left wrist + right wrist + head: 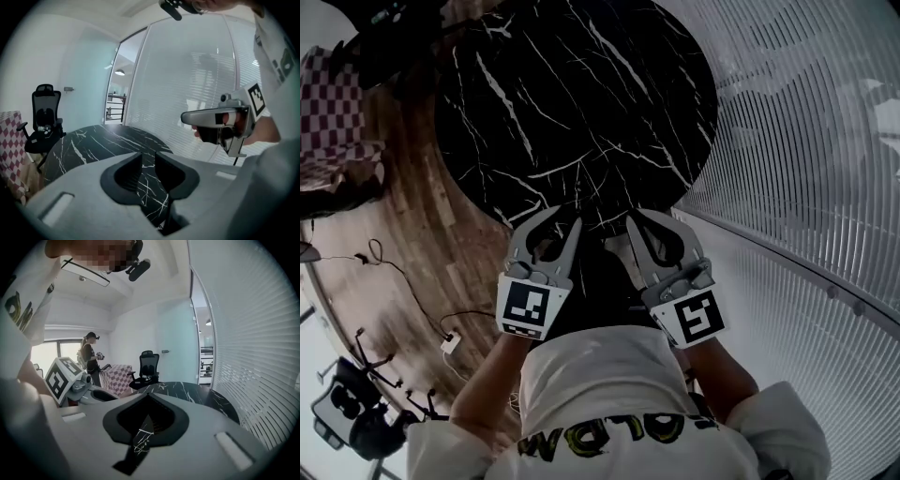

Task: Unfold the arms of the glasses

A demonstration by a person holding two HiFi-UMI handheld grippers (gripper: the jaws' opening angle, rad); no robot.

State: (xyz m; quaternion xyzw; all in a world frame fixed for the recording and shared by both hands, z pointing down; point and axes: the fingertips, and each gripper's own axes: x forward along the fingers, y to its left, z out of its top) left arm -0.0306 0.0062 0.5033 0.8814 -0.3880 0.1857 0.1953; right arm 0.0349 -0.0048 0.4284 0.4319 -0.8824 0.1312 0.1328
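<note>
Both claws are hovering side by side over the near edge of the round black marble bench (581,94), close together but not touching, each pointing forward and a little down. The left claw (568,217) is sitting released: in the left gripper view (148,157) its jaws are standing slightly apart with only the veined benchtop (93,140) showing through the gap, nothing between them. The right claw (637,216) is sitting clenched and empty: in the right gripper view (147,397) its jaw tips are meeting at a point, with just bench (187,390) showing behind. The right claw is also showing side-on in the left gripper view (187,118), with fingers of the hand wrapping its handle. The glasses are not showing in any view, so their place cannot be told; the visible benchtop is showing only marble veins. A black office chair (147,364) is standing past the bench next to a checkered seat (117,376), a person (90,357) is standing farther back, and a slatted wall (806,141) is running along the right side.
</note>
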